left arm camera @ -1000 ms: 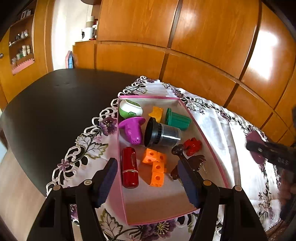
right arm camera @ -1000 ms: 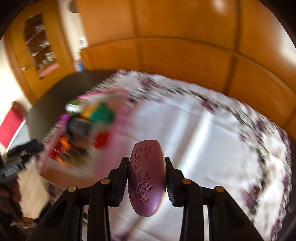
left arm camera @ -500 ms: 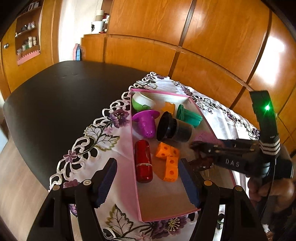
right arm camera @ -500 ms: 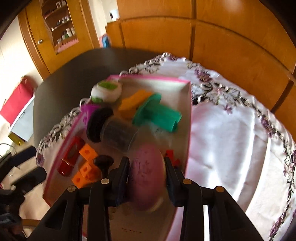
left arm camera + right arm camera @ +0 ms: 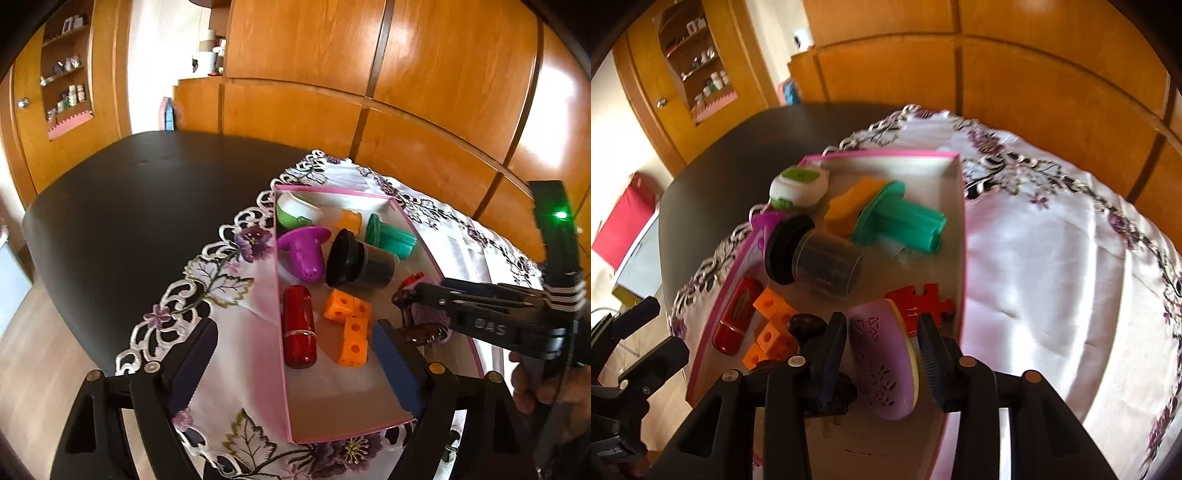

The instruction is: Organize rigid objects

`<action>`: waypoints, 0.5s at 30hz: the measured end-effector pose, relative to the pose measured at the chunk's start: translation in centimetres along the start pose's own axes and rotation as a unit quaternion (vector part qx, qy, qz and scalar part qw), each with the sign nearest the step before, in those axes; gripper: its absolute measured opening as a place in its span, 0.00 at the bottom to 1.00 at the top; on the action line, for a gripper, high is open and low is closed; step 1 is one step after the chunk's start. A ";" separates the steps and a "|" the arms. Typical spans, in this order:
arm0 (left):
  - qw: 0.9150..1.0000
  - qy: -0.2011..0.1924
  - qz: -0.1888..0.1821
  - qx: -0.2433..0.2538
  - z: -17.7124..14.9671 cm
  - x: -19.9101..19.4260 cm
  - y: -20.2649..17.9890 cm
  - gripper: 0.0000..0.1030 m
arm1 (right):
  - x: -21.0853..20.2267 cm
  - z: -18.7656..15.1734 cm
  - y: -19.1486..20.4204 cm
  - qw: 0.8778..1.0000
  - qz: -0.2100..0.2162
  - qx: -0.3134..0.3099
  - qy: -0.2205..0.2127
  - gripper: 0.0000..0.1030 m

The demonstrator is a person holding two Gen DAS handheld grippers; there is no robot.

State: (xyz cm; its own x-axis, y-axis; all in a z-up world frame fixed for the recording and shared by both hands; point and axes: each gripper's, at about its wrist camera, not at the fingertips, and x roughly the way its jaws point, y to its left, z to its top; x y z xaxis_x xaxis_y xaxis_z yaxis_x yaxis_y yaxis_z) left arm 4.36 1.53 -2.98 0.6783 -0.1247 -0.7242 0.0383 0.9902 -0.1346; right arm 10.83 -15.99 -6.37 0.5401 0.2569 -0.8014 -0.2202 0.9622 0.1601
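Note:
A pink-rimmed tray (image 5: pixel 280 347) (image 5: pixel 960 236) on the embroidered cloth holds a red cylinder (image 5: pixel 299 326), orange cubes (image 5: pixel 351 326), a black-lidded jar (image 5: pixel 360 260) (image 5: pixel 820 260), a green part (image 5: pixel 905 219), a purple funnel (image 5: pixel 304 249), a red puzzle piece (image 5: pixel 919 301) and a dark brown piece (image 5: pixel 807 323). My right gripper (image 5: pixel 882 354) is inside the tray with its jaws spread; a purple oval case (image 5: pixel 882 360) lies tilted between them with gaps on both sides. My left gripper (image 5: pixel 291 362) is open and empty above the tray's near left corner.
The white cloth with purple flowers (image 5: pixel 1052 258) spreads right of the tray. The dark table (image 5: pixel 140 195) extends left. Wooden cabinets (image 5: pixel 406 92) stand behind. The tray's near end (image 5: pixel 343 398) is bare.
My right gripper carried the purple case from over the cloth into the tray, lowered it beside the red puzzle piece and spread its jaws. My left gripper shifted left.

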 end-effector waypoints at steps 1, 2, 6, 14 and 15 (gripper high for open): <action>1.000 -0.003 0.003 0.002 0.0 -0.1 -0.1 0.83 | -0.3 -0.1 -0.1 1.000 -0.002 0.003 -0.006 0.44; 1.000 -0.007 0.008 0.004 0.1 -0.3 -0.2 0.84 | -0.8 -0.3 -0.1 1.000 -0.005 0.005 -0.014 0.44; 1.000 -0.015 0.015 0.010 0.0 -0.9 -0.6 0.90 | -2.6 -1.2 -0.3 0.998 -0.034 0.015 -0.041 0.45; 0.999 -0.034 0.037 0.016 -0.4 -2.1 -1.9 1.00 | -5.3 -3.7 0.1 0.992 -0.084 0.036 -0.084 0.45; 0.999 -0.034 0.038 0.016 -0.5 -2.2 -2.0 1.00 | -5.6 -4.0 0.2 0.992 -0.088 0.036 -0.086 0.45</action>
State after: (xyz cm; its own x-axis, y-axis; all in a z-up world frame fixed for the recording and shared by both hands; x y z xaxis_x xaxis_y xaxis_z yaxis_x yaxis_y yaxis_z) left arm 2.42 -0.21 -1.51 0.7279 -0.0452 -0.6842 0.0075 0.9983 -0.0579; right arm 4.56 -17.57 -4.17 0.6977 0.0895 -0.7108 -0.0545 0.9959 0.0719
